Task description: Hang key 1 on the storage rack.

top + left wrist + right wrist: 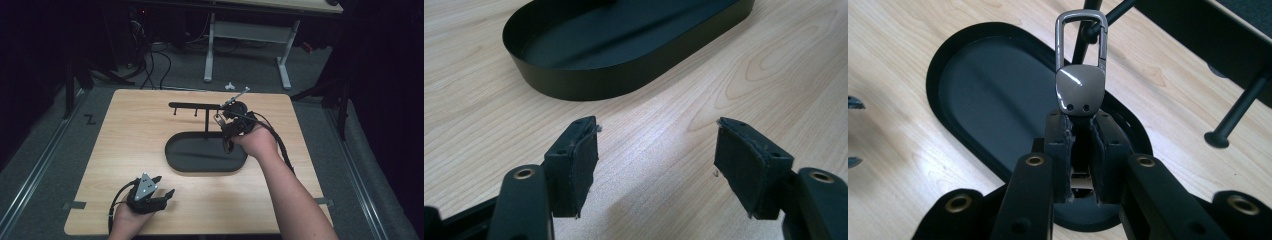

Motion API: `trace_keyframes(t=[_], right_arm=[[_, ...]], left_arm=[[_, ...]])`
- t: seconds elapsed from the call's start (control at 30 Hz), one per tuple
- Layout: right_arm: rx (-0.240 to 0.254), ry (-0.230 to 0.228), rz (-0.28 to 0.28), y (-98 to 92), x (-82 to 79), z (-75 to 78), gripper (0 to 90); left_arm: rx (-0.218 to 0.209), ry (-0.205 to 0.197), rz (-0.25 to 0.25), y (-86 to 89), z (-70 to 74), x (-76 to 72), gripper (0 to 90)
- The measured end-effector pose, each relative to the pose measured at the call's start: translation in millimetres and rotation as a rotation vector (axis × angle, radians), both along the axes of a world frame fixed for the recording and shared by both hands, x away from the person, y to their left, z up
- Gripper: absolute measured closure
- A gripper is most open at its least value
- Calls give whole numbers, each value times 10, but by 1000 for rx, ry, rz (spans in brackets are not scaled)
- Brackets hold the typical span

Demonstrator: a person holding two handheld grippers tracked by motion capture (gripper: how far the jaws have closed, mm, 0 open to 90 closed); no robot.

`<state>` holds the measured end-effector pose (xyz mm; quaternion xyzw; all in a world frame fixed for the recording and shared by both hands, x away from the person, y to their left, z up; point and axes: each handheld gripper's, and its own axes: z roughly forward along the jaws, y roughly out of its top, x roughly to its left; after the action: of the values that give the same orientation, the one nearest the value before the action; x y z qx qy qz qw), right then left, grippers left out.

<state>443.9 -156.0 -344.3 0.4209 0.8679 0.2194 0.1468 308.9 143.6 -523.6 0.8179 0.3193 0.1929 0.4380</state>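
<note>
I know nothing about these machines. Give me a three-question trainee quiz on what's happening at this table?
1. True or false: the left gripper holds something.
2. What is the right gripper clamped on? A) a spoon B) a metal key clip C) a cup
3. What does the stand's post rise from?

Key:
1. False; its jaws stand open over bare wooden table.
2. B.
3. The black oval tray.

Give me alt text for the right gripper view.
The right hand-held gripper is shut on a metal carabiner clip, its loop up around a peg of the black stand. Below lies the stand's black oval tray on the wooden table.
</note>
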Motion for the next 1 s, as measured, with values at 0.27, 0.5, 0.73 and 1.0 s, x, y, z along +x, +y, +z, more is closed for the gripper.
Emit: trace_keyframes(t=[0.27,0.5,0.73,1.0], right_arm=[[-17,-7,-30,44,80,-75,803],[-28,-28,-57,79,163,-138,802],[-40,-46,-77,120,243,-213,796],[-25,-41,-94,145,298,-297,779]], left_arm=[[1,3,-2,-1,-3,0,342],[1,5,-3,4,-4,1,342],[6,9,-5,3,-12,6,342],[9,14,-10,3,-20,2,342]])
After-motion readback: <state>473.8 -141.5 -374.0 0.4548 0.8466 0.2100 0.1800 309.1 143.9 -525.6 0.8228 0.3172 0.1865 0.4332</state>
